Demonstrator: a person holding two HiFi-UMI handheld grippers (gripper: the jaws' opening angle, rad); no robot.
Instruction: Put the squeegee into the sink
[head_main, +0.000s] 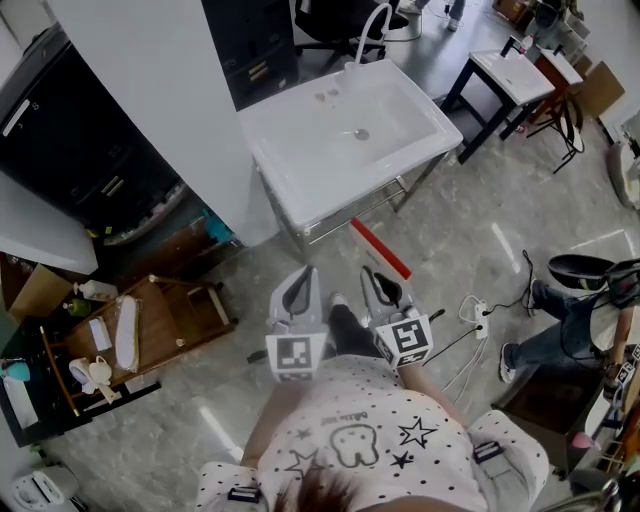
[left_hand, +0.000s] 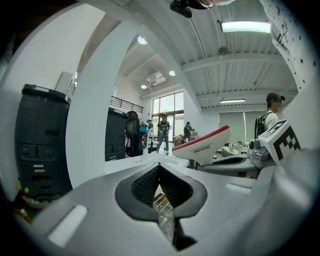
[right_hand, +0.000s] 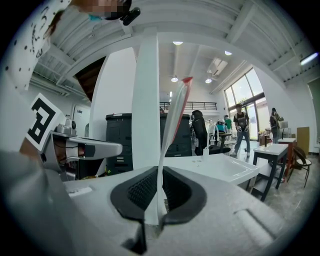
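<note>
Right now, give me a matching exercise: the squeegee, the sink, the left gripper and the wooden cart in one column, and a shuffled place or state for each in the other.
Column one:
1. squeegee
2. sink
3. left gripper
4. wooden cart

Column two:
A. jaws shut, nothing between them
B. white, straight ahead of the person
C. low at the left of the head view
D. clamped in the jaws of the right gripper

Pairs: 1-D, 2-B, 3-A, 4-C

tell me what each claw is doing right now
left claw: closed, nothing in it
right claw: closed on the squeegee
</note>
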